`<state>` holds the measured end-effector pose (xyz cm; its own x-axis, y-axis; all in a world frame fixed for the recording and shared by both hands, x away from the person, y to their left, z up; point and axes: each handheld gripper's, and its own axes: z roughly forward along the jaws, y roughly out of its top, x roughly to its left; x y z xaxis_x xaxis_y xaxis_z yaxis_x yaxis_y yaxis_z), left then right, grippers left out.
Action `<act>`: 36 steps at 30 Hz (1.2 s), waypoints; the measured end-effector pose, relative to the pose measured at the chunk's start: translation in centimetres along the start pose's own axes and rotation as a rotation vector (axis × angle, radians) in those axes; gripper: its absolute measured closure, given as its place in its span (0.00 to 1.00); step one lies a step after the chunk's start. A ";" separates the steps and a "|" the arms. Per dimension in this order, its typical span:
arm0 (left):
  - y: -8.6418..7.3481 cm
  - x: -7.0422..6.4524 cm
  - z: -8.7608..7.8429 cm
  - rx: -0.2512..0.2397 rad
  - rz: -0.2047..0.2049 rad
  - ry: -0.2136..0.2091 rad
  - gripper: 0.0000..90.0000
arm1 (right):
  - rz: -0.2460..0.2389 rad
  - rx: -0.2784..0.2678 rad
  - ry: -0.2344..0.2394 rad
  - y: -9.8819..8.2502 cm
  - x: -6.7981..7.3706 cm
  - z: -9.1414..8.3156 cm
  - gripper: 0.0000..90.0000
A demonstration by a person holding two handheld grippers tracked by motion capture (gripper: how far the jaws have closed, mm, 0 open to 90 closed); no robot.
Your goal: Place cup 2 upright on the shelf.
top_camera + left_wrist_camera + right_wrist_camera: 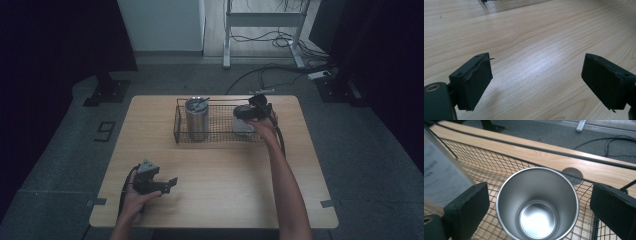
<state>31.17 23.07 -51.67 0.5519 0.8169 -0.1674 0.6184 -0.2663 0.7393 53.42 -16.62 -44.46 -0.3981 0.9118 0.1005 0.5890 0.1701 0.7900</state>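
The right gripper (537, 202) hangs open above the steel cup (537, 203), standing in the wire basket (182, 127) near the table's (215, 200) far edge. It seems just released; next, withdraw upward. The left gripper (536, 82) rests open, empty.

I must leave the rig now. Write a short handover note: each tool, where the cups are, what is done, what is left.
Right tool: open above the open steel cup, jaws on either side of it and clear of its wall; nothing gripped.
Left tool: open, holding nothing, low over the bare table at the near left.
Things: the open cup stands upright at the right end of the wire basket; the lidded tumbler stands upright at its left end.
Done: both cups are in the basket.
Left: probably only drawing the right tool back.
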 end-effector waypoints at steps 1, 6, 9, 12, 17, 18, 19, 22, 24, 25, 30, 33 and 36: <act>0.0 0.0 0.0 -0.001 0.000 0.000 0.11 | 0.000 -0.013 0.001 0.0 0.0 -0.3 0.05; 0.0 0.0 -0.3 -0.006 -0.001 0.005 0.11 | 0.010 -0.050 0.009 -0.5 -0.3 -1.8 0.06; 0.1 0.1 -0.4 -0.010 -0.003 0.005 0.11 | 0.014 -0.060 0.015 -1.2 -0.4 -2.4 0.07; 0.0 0.1 -0.4 -0.010 -0.002 0.009 0.11 | 0.012 -0.072 0.018 -1.9 -0.5 -3.1 0.09; 0.1 -0.1 -0.5 -0.011 -0.002 0.011 0.11 | 0.011 -0.080 0.041 -2.9 -0.6 -4.3 0.11; 0.1 -0.1 -0.5 -0.012 0.000 0.012 0.11 | 0.004 -0.086 0.042 -3.1 -0.6 -4.5 0.12; 0.1 -0.1 -0.5 -0.012 0.001 0.012 0.11 | -0.001 -0.099 0.043 -3.3 -0.6 -4.8 0.13; 0.1 -0.3 -0.5 -0.011 0.007 0.014 0.11 | -0.002 -0.103 0.054 -3.9 -0.4 -5.6 0.13; 0.1 -0.4 -0.5 -0.011 0.009 0.014 0.11 | -0.006 -0.122 0.060 -4.4 -0.2 -6.1 0.14; 0.2 -0.4 -0.5 -0.011 0.009 0.015 0.11 | -0.007 -0.123 0.065 -4.8 -0.2 -6.4 0.14; 0.2 -0.5 -0.5 -0.009 0.008 0.020 0.11 | -0.022 -0.148 0.083 -6.4 0.2 -8.1 0.16; 0.2 -0.6 -0.4 -0.006 0.008 0.021 0.11 | -0.029 -0.156 0.090 -7.3 0.3 -9.1 0.16; 0.2 -0.7 -0.3 -0.001 0.009 0.021 0.11 | -0.027 -0.178 0.100 -8.5 0.3 -10.0 0.18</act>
<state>30.71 22.63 -51.24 0.5459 0.8248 -0.1473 0.6131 -0.2735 0.7411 41.24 -21.53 -45.04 -0.4850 0.8648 0.1302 0.4472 0.1174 0.8867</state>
